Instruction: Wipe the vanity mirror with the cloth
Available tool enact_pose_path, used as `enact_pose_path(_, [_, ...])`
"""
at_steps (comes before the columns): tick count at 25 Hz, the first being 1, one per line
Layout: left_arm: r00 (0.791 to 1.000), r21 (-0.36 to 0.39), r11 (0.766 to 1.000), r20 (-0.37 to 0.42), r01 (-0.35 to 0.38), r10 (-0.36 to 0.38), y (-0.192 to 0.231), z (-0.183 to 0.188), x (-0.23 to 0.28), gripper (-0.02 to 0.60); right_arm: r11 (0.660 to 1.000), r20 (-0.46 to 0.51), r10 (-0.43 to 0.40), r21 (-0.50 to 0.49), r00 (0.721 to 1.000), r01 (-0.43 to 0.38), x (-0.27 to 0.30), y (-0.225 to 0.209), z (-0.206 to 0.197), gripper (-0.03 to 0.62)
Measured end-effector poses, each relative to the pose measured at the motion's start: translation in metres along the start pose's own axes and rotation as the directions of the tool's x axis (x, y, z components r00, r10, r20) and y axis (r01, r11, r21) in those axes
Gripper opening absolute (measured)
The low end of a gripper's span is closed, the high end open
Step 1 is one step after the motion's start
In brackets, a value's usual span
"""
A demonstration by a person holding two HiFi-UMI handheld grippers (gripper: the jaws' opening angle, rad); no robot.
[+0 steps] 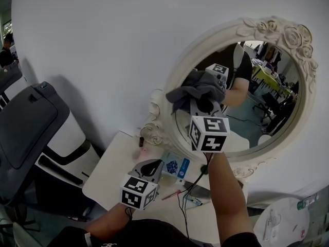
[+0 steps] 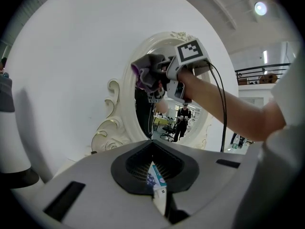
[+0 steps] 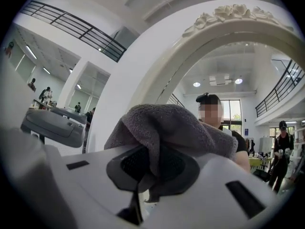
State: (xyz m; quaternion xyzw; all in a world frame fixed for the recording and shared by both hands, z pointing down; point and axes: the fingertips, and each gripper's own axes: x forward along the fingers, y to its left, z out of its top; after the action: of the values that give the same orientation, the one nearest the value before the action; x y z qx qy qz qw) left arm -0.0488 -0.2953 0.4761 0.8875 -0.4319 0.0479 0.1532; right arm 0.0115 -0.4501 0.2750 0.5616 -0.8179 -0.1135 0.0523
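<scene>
The oval vanity mirror (image 1: 259, 112), its cream frame carved with roses, fills the wall ahead of the right gripper (image 1: 203, 106). Its jaws clamp a nubby grey cloth (image 1: 198, 90), bunched at the glass. The left gripper (image 1: 149, 168) sits low with its jaws nearly together, and a glossy blue-and-white packet (image 1: 178, 167) lies just beyond them.

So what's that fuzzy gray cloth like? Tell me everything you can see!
The cloth is dark gray, soft and fuzzy like terry towel. It is bunched up, not flat, with folds draping over the right gripper, whose jaws are shut on it. It is held up at the left side of the mirror. Whether it presses the glass can't be told.
</scene>
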Motion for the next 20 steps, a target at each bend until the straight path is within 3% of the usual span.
enact_pose_path(2, [1.000,-0.002,1.000,0.000,-0.005,0.005,0.001,-0.001,-0.001,0.000,1.000,-0.052,0.021,-0.013,0.998,-0.021,0.005,0.014,-0.029,0.041])
enact_pose_path(5, [1.000,-0.005,1.000,0.000,-0.013,0.013,0.002,-0.001,-0.002,0.000,0.997,-0.156,0.072,0.050,0.985,-0.065,0.010,0.035,-0.083,0.041])
enact_pose_path(11, [1.000,-0.007,1.000,-0.005,-0.020,0.020,0.003,-0.003,-0.005,0.000,0.988,-0.252,0.054,0.157,0.966,-0.014,-0.004,0.043,-0.167,0.041])
enact_pose_path(16, [1.000,-0.005,1.000,-0.012,0.006,-0.006,-0.010,-0.006,0.000,0.000,0.989,-0.422,0.041,0.146,0.906,0.024,-0.031,0.024,-0.242,0.041])
enact_pose_path(20, [0.999,0.006,0.999,-0.028,0.046,-0.046,-0.028,-0.010,0.007,0.000,0.973,-0.544,0.003,0.196,0.839,0.124,-0.073,-0.015,-0.302,0.043])
